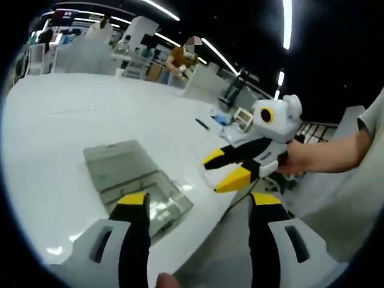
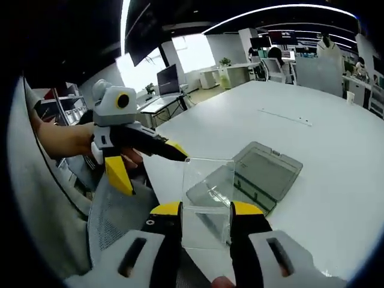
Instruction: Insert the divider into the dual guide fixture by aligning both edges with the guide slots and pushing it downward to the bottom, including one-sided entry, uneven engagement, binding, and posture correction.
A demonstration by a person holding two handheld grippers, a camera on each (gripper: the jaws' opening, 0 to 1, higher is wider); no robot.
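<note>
Divider (image 2: 207, 201), a clear rectangular plastic sheet, stands upright between the yellow-tipped jaws of the right claw (image 2: 205, 210), which pinches it by its lower edges in the right gripper view; its upper edge reaches up in front of the fixture (image 2: 252, 177), held above and clear of it rather than seated in it. That fixture is a shallow transparent tray with internal ribs and a darker strip across its middle, lying flat on the white table (image 2: 324, 150) near the table's edge. In the left gripper view the same tray (image 1: 135, 177) lies on the table (image 1: 72, 132) just beyond the left claw (image 1: 199, 201), whose two black-and-yellow jaws stand spread apart with nothing between them. The right claw (image 1: 225, 170) enters that view from the right, held in a person's hand (image 1: 294, 162), though the clear sheet is too faint to make out there. In the right gripper view the left claw (image 2: 153, 165) comes in from the left, held by a hand (image 2: 66, 141), its jaws parted, one pointing toward the sheet's upper corner, the other angled downward. Grey fabric of the person's clothing sits below both claws. Beyond the table are desks, monitors (image 2: 169, 78), chairs and long ceiling lights, and another person (image 1: 180, 60) stands in the distance.
</note>
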